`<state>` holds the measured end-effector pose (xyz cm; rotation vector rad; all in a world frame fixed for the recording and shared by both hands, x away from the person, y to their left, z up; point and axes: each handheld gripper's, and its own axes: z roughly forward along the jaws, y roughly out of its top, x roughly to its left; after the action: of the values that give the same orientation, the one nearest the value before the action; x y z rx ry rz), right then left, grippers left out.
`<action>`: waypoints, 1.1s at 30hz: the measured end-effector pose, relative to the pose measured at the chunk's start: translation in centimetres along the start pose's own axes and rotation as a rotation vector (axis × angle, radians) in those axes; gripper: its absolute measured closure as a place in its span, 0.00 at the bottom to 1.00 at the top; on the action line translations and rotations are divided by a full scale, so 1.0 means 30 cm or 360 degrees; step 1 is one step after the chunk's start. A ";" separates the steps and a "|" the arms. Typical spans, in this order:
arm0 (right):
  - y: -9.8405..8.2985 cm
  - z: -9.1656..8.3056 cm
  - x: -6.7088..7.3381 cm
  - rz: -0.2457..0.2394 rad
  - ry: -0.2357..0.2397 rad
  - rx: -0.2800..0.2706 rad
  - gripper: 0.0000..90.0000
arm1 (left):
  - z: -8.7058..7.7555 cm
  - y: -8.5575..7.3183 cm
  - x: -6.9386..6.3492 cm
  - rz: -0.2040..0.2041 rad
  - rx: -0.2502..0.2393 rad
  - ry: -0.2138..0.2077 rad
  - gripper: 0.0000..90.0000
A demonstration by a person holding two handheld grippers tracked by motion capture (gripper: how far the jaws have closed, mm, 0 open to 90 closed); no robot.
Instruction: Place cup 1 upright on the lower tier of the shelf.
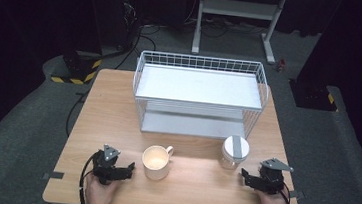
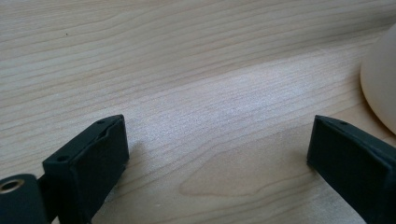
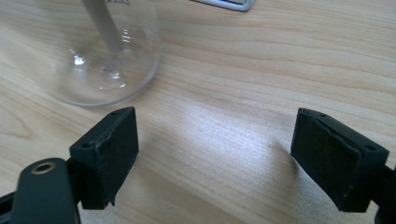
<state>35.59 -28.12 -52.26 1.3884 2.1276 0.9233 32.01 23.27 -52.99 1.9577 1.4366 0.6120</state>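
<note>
1. The left tongs (image 1: pixel 130 169) rest on the desk (image 1: pixel 108 110) near the front left corner. A hand holds them from the front edge.
2. Their jaws stand wide apart and nothing is between them. In the left gripper view, the left tongs (image 2: pixel 217 149) have just bare wood between the two black jaws.
3. The cream mug (image 1: pixel 156 162) stands upright on the desk, just beside the left tongs, near the front edge. Its handle points toward the back right.
4. In the left gripper view, the round side of the mug (image 2: pixel 380 88) sits beside the right jaw. It does not touch the jaw.
5. The right tongs (image 1: pixel 243 177) rest near the front right corner of the desk. A hand holds them too.
6. Their jaws are wide apart and grip nothing. In the right gripper view, the right tongs (image 3: pixel 215 140) have bare wood between the jaws.
7. The glass jar (image 1: pixel 235 153) stands upright near the right tongs, a little closer to the back edge. It has a white lid with a grey strip across it.
8. In the right gripper view, the clear bottom of the jar (image 3: pixel 93 51) sits just past the left jaw, not between the jaws.
9. A white wire rack (image 1: pixel 199 94) with two shelves stands at the back of the desk, well apart from both tongs.
</note>
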 end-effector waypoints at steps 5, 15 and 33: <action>-0.012 -0.016 0.016 -0.0029 0.0017 -0.0025 0.17 | 0.000 0.000 0.000 0.0002 0.0002 0.0000 0.06; -0.022 -0.045 0.055 -0.0049 0.0075 -0.0085 0.17 | 0.000 0.000 -0.001 -0.0010 -0.0007 0.0004 0.07; 0.000 -0.047 0.118 -0.0067 0.0151 -0.0138 0.16 | -0.001 0.000 0.001 -0.0001 0.0000 0.0003 0.07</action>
<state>33.22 -25.30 -51.30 1.2761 2.1496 1.0711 31.99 23.30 -52.97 1.9573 1.4384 0.6136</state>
